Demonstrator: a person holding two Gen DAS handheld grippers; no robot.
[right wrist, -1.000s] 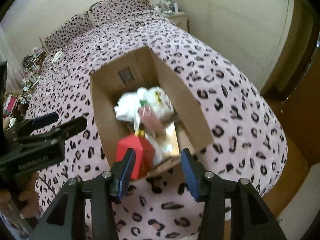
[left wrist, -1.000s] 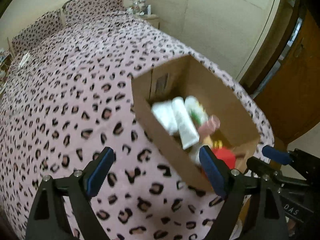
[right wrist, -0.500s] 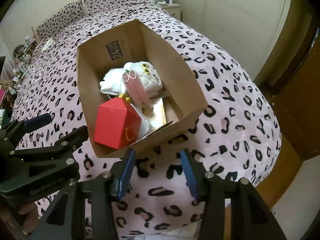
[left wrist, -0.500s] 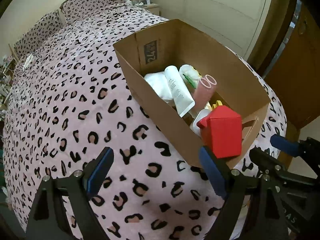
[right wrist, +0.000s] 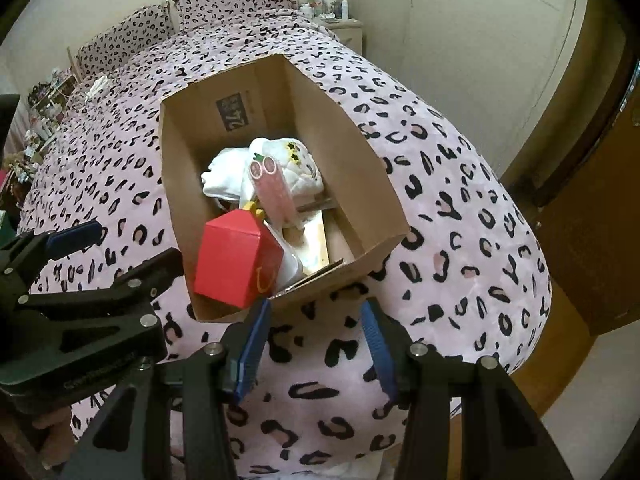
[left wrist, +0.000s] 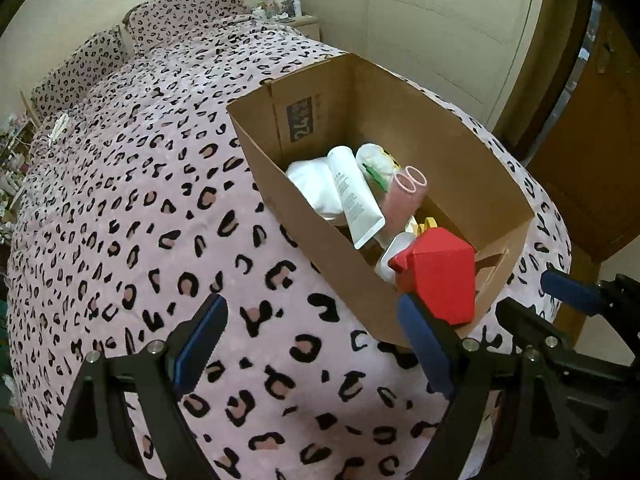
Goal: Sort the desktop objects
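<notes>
Bed under me, pink leopard-print cover. Two matching pillows at the headboard. Nightstand beyond, crowded with small bottles. Wooden door on my right; cluttered shelf far left.

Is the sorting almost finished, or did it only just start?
It looks barely started. Nothing is in hand: the left gripper and right gripper are both open. Still heaped together in the cardboard box are the red carton, white tube, pink case and white pouch. No sorted items are visible on the leopard-print blanket.
</notes>
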